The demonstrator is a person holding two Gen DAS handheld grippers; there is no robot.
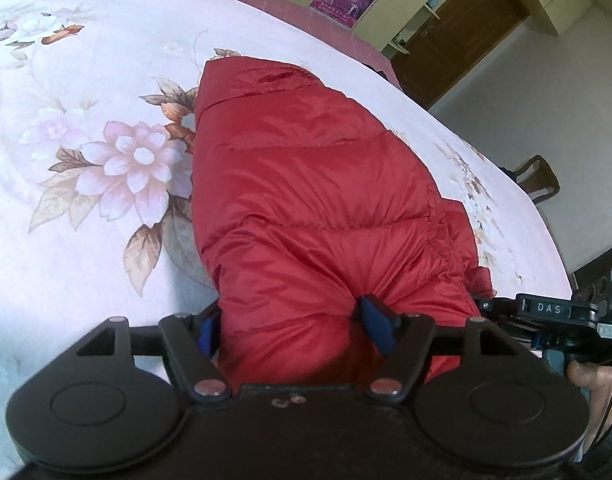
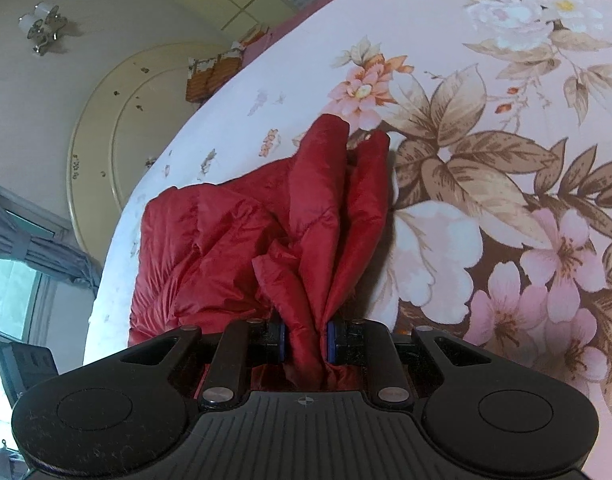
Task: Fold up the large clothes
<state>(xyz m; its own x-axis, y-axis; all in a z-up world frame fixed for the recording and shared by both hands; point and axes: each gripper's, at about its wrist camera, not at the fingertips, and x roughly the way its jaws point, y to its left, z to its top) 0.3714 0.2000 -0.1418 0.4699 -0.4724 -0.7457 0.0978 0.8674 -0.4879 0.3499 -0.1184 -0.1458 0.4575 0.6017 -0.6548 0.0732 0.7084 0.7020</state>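
I'm seeing the red puffer jacket [image 1: 318, 200] lying on the floral bedsheet [image 1: 86, 160], bunched lengthwise w/ its quilted back facing up in the left wrist view. My left gripper [image 1: 294, 320] is biting a thick roll of the jacket's near end; the blue pads [image 1: 380, 326] are pressing into the fabric from both sides, jaws only partway closed b/c the padding is filling the gap. In the same view the right gripper [image 1: 546, 312] is showing at the right edge, just beside the jacket, w/ a "DAS" label [image 1: 548, 308] on it.

In the right wrist view I'm watching the right gripper [image 2: 305, 340] pinching a thin gathered fold of the jacket [image 2: 210, 248], jaws nearly closed on it, blue pads [image 2: 331, 340] touching the cloth on each side. The pinched fabric is fanning out ahead into two upright pleats, the rest of the jacket is slumping to the left on the bedsheet [image 2: 506, 160]. Beyond the bed edge a round cream tabletop [image 2: 106, 128] is leaning against the wall, near a curtain [image 2: 26, 248].
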